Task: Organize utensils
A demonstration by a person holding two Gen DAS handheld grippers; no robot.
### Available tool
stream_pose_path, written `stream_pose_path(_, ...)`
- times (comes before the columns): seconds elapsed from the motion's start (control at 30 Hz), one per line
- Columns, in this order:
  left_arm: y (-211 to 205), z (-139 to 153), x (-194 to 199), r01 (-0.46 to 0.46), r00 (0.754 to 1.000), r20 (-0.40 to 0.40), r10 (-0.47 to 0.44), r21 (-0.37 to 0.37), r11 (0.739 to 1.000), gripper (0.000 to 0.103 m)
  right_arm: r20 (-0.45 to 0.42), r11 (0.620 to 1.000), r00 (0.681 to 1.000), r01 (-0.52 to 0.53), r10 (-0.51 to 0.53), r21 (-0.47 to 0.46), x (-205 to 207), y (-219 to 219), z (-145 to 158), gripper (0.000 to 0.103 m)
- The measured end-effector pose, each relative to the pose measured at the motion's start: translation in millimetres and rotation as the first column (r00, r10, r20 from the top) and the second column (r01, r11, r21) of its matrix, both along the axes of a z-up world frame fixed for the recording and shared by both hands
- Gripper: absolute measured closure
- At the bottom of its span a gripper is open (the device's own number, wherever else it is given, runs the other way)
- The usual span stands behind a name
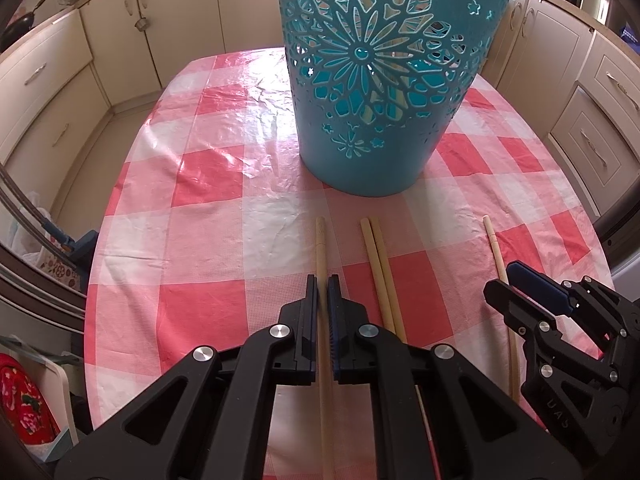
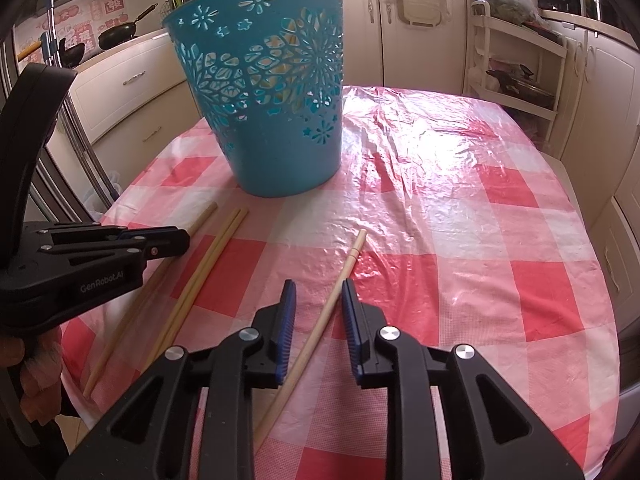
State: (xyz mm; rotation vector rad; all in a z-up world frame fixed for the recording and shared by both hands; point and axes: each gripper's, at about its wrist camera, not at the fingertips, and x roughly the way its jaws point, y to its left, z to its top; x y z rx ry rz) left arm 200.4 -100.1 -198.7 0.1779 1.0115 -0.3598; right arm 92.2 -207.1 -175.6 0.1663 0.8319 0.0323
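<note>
Left gripper clamped on one chopstick, lower centre of the frame; right gripper part open, astride a second chopstick, apparently no pad pressing. Pair lies loose between them, basket upper centre. Risk: thin sticks pivot or slip on lifting, missing the rim.
</note>
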Motion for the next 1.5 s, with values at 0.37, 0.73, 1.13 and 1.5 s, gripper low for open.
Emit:
stream_pose_path(0.37,0.3,-0.1,0.3,-0.001,1.0,-0.001,0.001,-0.002,1.0,0.098,0.0,1.0,1.0,0.0,0.0,0.0,-0.3,0.5,-0.2,0.079)
stream_pose_path(0.73,2.1,2.5,0.3,-0.001,1.0,-0.008,0.001,-0.027,1.0,0.098,0.002,1.0,1.0,-0.004,0.005,-0.006,-0.9,0.7,-0.1,0.078)
stream_pose_path(1.13,2.2,4.0,0.3,0.0,1.0,-0.007,-0.001,-0.032,0.999,0.098,0.003,1.0,1.0,-0.009,0.009,-0.011,-1.0,0.0,0.0,0.077)
stream_pose_path(1.5,2.1,4.2,0.7,0.0,1.0,-0.007,0.0,-0.034,0.999,0.098,0.004,1.0,1.0,-0.011,0.011,-0.013,-0.9,0.6,-0.3,0.075)
